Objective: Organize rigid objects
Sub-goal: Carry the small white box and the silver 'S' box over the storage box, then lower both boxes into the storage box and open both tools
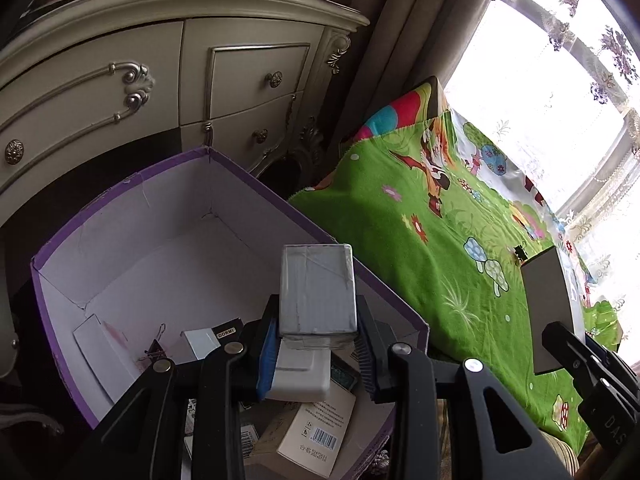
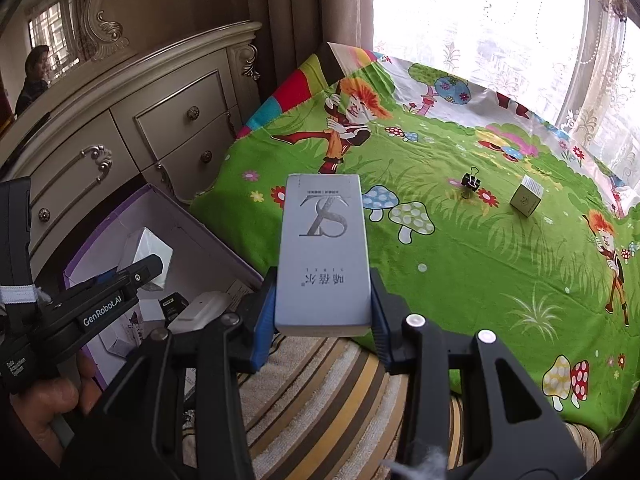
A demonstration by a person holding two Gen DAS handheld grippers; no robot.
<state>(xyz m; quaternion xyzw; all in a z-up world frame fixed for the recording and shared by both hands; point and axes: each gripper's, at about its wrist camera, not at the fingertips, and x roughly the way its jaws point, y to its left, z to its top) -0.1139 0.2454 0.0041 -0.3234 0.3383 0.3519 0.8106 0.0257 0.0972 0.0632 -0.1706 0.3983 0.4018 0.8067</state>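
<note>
Left wrist: left tool [image 1: 318,344] clamps taped box [image 1: 317,290] over purple bin [image 1: 132,216].

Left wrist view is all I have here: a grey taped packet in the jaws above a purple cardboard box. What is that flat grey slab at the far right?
Observer: A pale grey rectangular box printed with a large S, clamped in the right gripper.
Operator: Anything left on the green cartoon cloth?
Observer: Yes, a small pale cube-shaped carton stands there.
Operator: Only that?
Observer: No, a black binder clip sits apart from it, nearer the middle of the cloth.
</note>
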